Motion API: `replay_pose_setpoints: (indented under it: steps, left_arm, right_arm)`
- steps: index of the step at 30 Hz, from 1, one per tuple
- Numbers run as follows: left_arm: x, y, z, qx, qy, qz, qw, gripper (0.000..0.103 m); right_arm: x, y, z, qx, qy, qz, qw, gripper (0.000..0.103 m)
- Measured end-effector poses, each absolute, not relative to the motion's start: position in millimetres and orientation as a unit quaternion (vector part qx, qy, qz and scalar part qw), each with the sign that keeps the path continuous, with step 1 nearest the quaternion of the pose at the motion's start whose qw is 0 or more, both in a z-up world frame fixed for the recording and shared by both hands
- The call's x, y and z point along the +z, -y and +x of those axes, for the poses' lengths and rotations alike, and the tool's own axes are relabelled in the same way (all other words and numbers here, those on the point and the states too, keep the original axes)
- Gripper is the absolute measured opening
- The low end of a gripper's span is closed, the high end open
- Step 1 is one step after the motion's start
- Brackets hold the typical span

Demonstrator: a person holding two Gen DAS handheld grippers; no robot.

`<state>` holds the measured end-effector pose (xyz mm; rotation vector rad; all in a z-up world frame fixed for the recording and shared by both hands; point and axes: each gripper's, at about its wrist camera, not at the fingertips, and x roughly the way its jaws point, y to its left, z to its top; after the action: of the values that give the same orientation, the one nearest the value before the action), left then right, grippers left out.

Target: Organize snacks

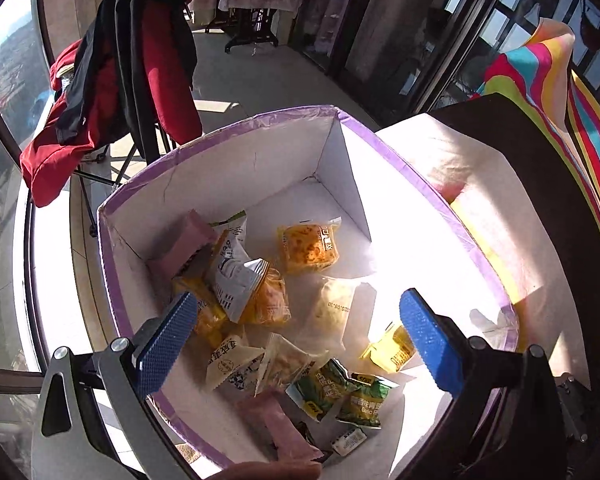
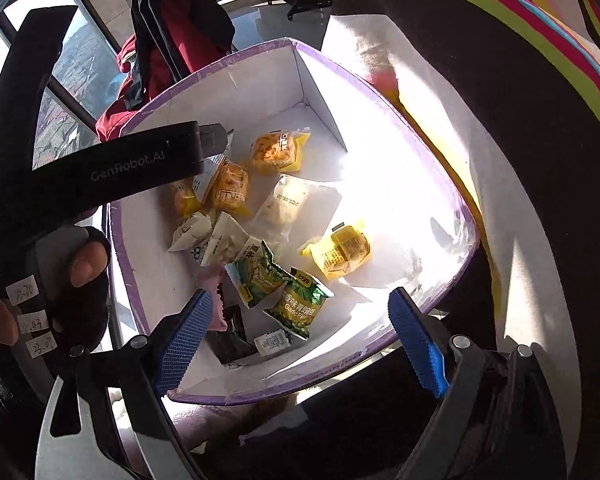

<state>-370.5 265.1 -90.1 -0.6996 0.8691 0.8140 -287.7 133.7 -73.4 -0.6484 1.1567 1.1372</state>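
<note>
A white box with a purple rim point(image 1: 228, 132) point(image 2: 260, 50) holds several snack packets: orange-yellow ones point(image 1: 310, 246) point(image 2: 276, 152), green garlic-pea packets point(image 1: 362, 400) point(image 2: 300, 306), pink bars point(image 1: 184, 242), white sachets point(image 1: 236, 280) point(image 2: 224, 240) and a yellow packet point(image 2: 342, 252). My left gripper point(image 1: 296, 340) hangs open above the box, blue pads wide apart, nothing between them. My right gripper point(image 2: 300, 338) is open too, over the box's near edge, with the green packets seen between its fingers below. In the right wrist view the left gripper's black body point(image 2: 112, 168) crosses the box, held by a gloved hand point(image 2: 72, 276).
The box stands on a white cloth point(image 1: 480, 200) over a dark surface. A striped colourful fabric point(image 1: 540, 72) lies at the right. A red and black jacket point(image 1: 112, 80) hangs over a folding stand behind the box. Large windows are at the left.
</note>
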Motion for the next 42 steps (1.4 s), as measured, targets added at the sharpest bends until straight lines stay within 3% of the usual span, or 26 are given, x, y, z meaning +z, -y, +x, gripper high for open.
replay_pose_setpoints:
  steps: [42]
  left_arm:
    - [-97.2, -264.1, -365.1, 0.378, -0.416, -0.326, 0.761, 0.101]
  right_arm:
    - [-80.9, -130.4, -285.3, 0.493, -0.528, -0.274, 0.634, 0.087]
